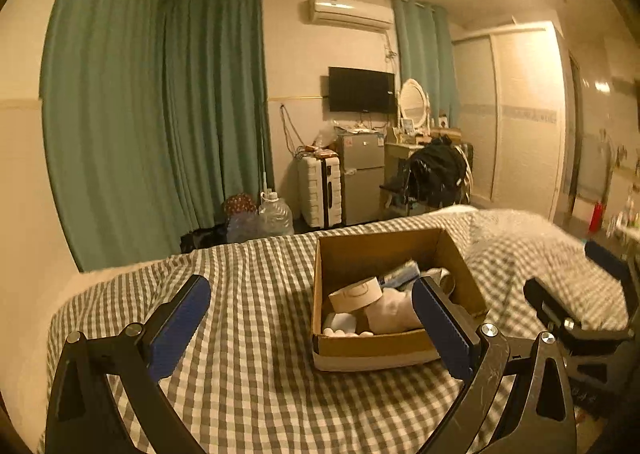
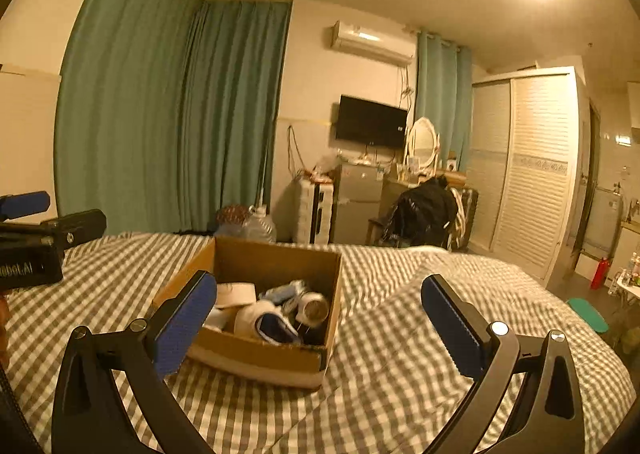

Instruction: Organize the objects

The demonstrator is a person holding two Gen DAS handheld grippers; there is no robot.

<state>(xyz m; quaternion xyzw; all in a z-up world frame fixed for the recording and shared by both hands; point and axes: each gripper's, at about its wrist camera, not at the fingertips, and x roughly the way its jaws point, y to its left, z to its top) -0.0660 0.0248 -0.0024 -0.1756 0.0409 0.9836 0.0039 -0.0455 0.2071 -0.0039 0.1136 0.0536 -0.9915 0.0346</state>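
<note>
- On the bed (image 1: 248,366), mid-cover w/ gray-white check: one open cardboard box (image 1: 384,348), brown, flaps off, low walls, sitting well in from the bed's edges.
- In the box: one roll of beige tape (image 1: 354,294) leaning on white cloth (image 1: 394,312); some small white round bits at the near wall, too small to count; blue-white stuff at the back, can't tell what.
- From my right wrist cam, same box (image 2: 256,354) also shows one shiny round metal-looking end (image 2: 314,308) and a blue-trimmed white item (image 2: 264,324).
- Writing: only partial white letters on the body of my left gripper (image 2: 24,205), seen from the right cam, reads approx "obot.AI"; tape has a mark, not legible.
- My left gripper (image 1: 312,322): fingers wide apart, holding nothing, hovering over the cover w/ right pad in front of the box's near-right corner.
- My right gripper (image 2: 316,322): fingers wide apart, empty, left pad in front of the box's near-left wall.
- Count: 1 box, 1 tape roll, 2 grippers.
</note>
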